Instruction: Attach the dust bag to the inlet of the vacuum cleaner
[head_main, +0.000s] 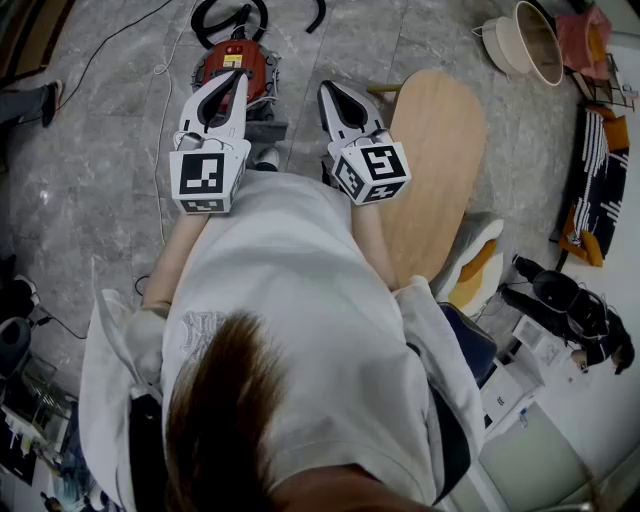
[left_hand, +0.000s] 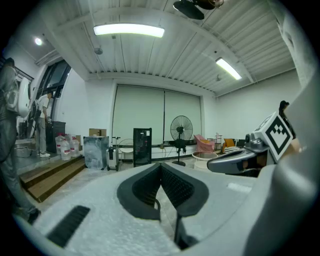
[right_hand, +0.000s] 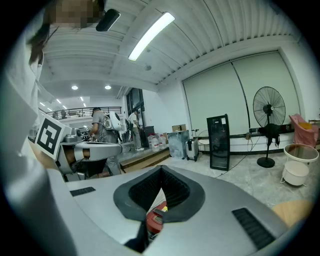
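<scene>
The red canister vacuum cleaner (head_main: 232, 62) lies on the grey stone floor ahead of me, its black hose (head_main: 228, 14) curling beyond it. I hold both grippers side by side at chest height, pointing almost level. The left gripper (head_main: 238, 78) hangs over the vacuum, shut with nothing in it (left_hand: 161, 166). To its right, the right gripper (head_main: 331, 90) is also shut and empty (right_hand: 161, 171). A piece of the red vacuum (right_hand: 156, 218) shows through the gap under its jaws. I see no dust bag in any view.
A low oval wooden table (head_main: 440, 150) stands right of the right gripper. Basins (head_main: 530, 40) sit at the far right. A standing fan (left_hand: 181, 131), a black cabinet (left_hand: 142, 146) and steps (left_hand: 50, 176) lie farther off. A thin cable (head_main: 165, 110) runs along the floor.
</scene>
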